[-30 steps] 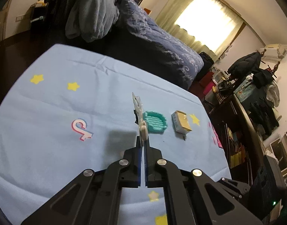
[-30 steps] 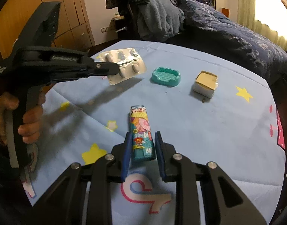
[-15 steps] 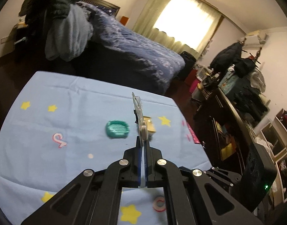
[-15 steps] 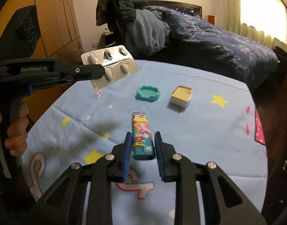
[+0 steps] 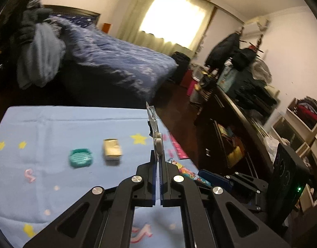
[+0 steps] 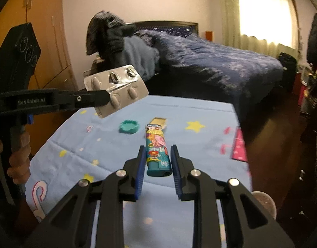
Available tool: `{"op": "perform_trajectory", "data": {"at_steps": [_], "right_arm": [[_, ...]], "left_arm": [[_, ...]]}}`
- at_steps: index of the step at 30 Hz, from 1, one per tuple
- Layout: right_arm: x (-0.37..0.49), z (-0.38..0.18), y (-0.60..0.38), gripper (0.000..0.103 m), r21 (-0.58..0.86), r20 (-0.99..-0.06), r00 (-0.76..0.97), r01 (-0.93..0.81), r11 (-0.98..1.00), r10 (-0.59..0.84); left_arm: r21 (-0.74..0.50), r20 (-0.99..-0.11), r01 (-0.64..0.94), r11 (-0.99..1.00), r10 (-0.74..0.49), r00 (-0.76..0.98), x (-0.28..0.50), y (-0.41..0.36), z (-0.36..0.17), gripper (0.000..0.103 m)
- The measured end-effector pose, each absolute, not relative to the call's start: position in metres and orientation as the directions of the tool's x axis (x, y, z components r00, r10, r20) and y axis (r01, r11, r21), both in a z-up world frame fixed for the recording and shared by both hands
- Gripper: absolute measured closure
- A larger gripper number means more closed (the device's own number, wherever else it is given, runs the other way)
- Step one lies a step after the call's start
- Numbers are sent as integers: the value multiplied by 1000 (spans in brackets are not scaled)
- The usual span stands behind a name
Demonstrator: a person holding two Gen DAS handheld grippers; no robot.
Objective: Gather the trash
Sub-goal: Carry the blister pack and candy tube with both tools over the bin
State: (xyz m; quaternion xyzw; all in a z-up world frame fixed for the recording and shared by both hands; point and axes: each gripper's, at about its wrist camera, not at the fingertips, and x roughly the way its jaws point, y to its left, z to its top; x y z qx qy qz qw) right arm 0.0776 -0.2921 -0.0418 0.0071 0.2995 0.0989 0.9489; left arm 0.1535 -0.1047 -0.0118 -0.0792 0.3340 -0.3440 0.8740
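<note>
The left gripper point(image 6: 105, 99) is clamped tight on a silver foil blister pack of pills point(image 6: 117, 90), pinching only its near edge, so most of the sheet juts out past the fingertips. In the left wrist view the same pack shows edge-on as a thin upright sliver. It hangs in the air above the pale blue star-printed cloth point(image 6: 199, 148), well clear of the surface.

The right gripper point(image 6: 157, 162) holds a small teal lighter with a bright cartoon wrap point(image 6: 157, 150) lengthwise between its blue pads point(image 6: 140, 165). The jaws stand only as wide as the lighter's body and appear to press its sides, though slim gaps show beside it, so how firm the hold is cannot be told.

On the cloth behind lie a teal round ribbed dish point(image 5: 81, 157) and, just beside it, a small open tan cardboard box point(image 5: 112, 149) — both untouched. No bin is clearly in view.

The main risks, as I judge them, come from the grips themselves. The blister pack is slick foil held by one margin — a quick swing could let it pivot or slide out. The lighter is smooth and may slip forward if tipped downward. Both frames are blurred, which suggests fast motion.
</note>
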Motion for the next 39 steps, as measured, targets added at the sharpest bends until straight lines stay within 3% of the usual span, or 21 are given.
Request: {"op": "perform_trajectory", "data": {"at_steps": [9,20,27,39], "right_arm": [[47,-37,-372,78,87,-540,840,-6,996,53],[19,-79,-476,78,168,-576,813,219,961,-84],[19,-132,-524,78,215,-647,753,327,920,-116],[39,-252,-577,78,294,-783,616,486,823,-84]], "left_arm": [[-344,-541,669,659,-721,432,142,-190,-6,101],[-316,-646,770,555,-720,253,134,-307,-38,101],[-316,-731,792,522,-666,148,143,-373,-73,101],[-250,-885,827,504,-466,16,148,-485,-148,101]]}}
